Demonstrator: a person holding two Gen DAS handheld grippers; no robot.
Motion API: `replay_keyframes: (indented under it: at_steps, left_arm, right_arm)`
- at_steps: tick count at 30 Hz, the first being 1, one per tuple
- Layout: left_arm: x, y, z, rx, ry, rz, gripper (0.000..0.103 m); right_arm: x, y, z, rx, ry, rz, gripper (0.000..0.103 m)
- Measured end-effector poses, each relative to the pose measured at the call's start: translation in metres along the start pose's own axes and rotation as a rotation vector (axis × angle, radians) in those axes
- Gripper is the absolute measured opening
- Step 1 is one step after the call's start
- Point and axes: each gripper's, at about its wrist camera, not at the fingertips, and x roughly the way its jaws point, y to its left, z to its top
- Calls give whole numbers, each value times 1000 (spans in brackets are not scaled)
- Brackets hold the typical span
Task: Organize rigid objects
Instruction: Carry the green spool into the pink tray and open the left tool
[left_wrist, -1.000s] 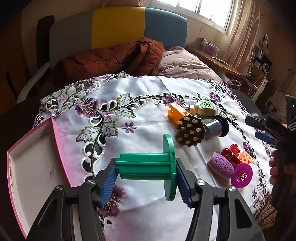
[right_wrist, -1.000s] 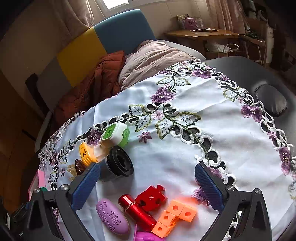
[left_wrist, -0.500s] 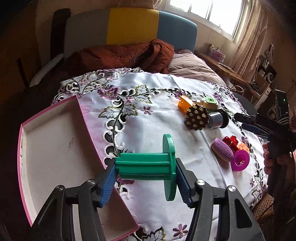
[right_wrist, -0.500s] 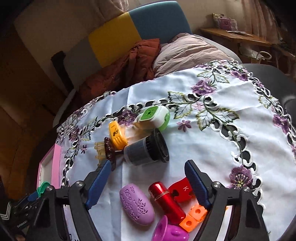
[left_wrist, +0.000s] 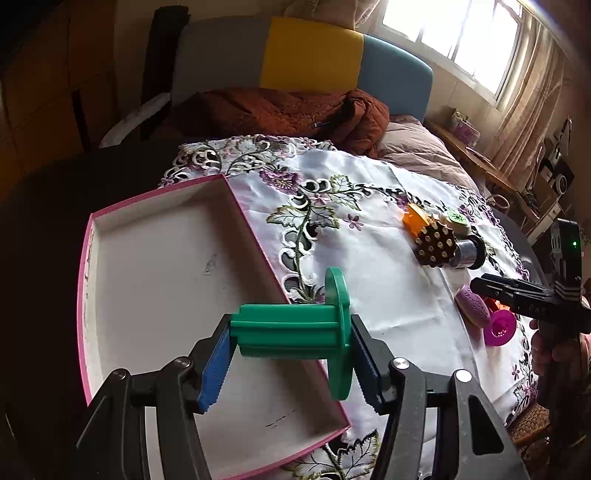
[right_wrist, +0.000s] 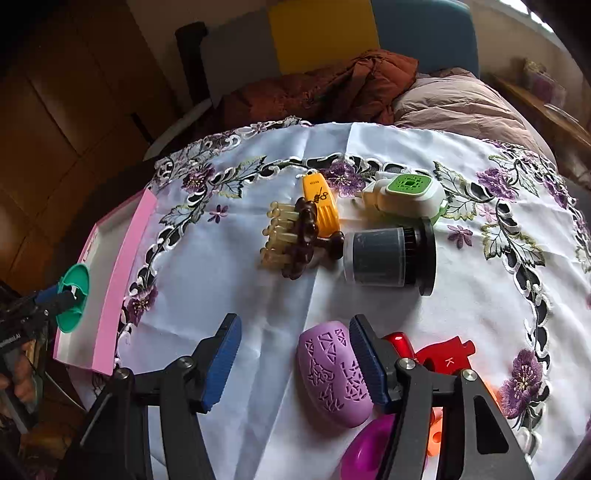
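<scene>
The left hand-held gripper (left_wrist: 290, 363) is gripping a green spool (left_wrist: 295, 330) over the seemingly empty pink tray (left_wrist: 255, 240); the right hand-held gripper (right_wrist: 295, 363) is closing around nothing, leaving a cluster toward three o'clock.

A white "K" stands on the red puzzle-shaped piece (right_wrist: 448, 357), at four o'clock in the right wrist view (other small print stays illegible).
</scene>
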Motion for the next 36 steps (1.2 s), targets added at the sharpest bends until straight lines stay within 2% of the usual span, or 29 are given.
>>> replay_keyframes:
  at_steps: [7,9,11,15,18,24,28,30,32,36]
  left_arm:
    - [-1,32,-3,-57,8,28,60]
    - [2,45,-3,-87,25,30,60]
    - [7,60,-1,-103,33,51,60]
    - [21,93,7,-148,59,97,60]
    - [33,112,18,-144,71,151,60]
    - [58,136,38,-151,91,213,60]
    - [69,143,44,-160,99,250,60]
    - [69,146,45,-176,100,238,61]
    - [65,148,44,-180,88,252,69]
    - [48,146,38,-189,60,241,71]
  right_arm:
    - [13,9,-6,-68,65,-41,61]
    - [12,6,-7,-63,65,-54,53]
    - [12,5,-6,-60,65,-72,48]
    - [19,-1,-8,-58,101,-136,48]
    - [27,2,-10,-87,132,-158,48]
    - [37,6,-16,-117,175,-160,45]
    - [36,4,-16,-91,178,-138,45]
    - [36,4,-16,-88,179,-138,45]
    - [36,3,-16,-85,179,-135,46]
    - [36,3,-15,-78,179,-125,48]
